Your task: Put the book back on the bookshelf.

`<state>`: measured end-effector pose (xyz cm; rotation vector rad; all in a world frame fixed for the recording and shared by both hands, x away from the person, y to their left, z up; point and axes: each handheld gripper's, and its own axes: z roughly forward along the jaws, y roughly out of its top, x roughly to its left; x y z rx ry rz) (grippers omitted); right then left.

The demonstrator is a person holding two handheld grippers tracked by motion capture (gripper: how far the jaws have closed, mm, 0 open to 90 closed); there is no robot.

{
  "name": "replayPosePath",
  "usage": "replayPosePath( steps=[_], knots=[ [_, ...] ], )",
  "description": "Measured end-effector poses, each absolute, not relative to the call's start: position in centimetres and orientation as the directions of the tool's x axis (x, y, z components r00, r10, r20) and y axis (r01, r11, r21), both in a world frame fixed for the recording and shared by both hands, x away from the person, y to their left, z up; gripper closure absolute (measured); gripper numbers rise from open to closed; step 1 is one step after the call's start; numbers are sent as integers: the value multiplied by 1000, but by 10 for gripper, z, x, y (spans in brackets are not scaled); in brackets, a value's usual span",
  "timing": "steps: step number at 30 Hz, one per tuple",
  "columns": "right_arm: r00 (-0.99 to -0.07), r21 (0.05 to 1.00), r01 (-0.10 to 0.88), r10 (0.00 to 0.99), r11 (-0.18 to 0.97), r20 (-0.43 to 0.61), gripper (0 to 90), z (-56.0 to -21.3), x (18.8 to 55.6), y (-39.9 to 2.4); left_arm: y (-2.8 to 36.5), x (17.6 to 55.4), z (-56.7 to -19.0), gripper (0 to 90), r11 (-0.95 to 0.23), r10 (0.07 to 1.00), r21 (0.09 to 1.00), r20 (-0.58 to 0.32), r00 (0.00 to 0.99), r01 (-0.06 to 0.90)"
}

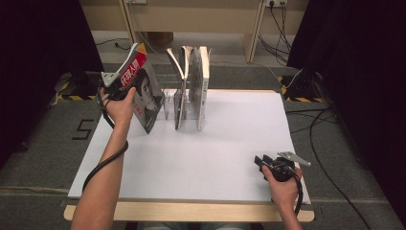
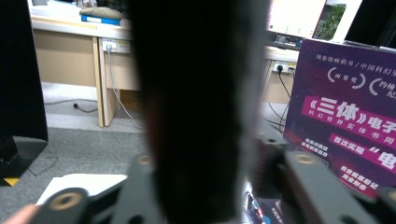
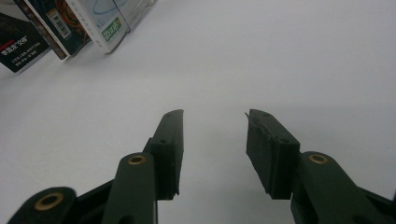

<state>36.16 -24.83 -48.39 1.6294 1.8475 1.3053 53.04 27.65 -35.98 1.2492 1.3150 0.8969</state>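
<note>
A book with a face on its grey cover [image 1: 143,91] stands tilted at the far left of the white board [image 1: 191,153], its top leaning left. My left gripper [image 1: 119,88] is at that book's left edge. In the left gripper view a dark blurred edge [image 2: 201,107] stands between the jaws, with a slit of light on its right side, so the pads do not press. My right gripper [image 1: 259,162] rests low over the board's near right corner. Its jaws [image 3: 215,114] stand apart with nothing between them.
A clear rack [image 1: 170,108] at the board's far edge holds upright books [image 1: 198,86], one with a purple cover [image 2: 345,116]. Their lower ends [image 3: 60,28] show far off in the right gripper view. Desks and cables lie beyond; black curtains flank both sides.
</note>
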Motion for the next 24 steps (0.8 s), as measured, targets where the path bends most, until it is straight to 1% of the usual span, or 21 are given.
replayPosePath(
  steps=[4,8,14,18,24],
  knots=[
    [-277,808,584,914,-84,295,571,-484,362,-248,279,528,-360,484,170,974,967,-194,116,190],
    [-277,809,582,915,-83,293,570,-484,362,-248,277,525,-359,405,149,977,968,-176,121,204],
    [-273,810,580,915,-88,295,571,-483,361,-248,278,524,-358,376,144,979,966,-171,114,216],
    [-276,814,576,917,-81,287,571,-484,362,-248,277,522,-357,375,129,979,969,-158,126,212],
    [-269,808,582,915,-95,301,571,-484,363,-248,279,519,-361,371,127,979,966,-159,130,226]
  ],
)
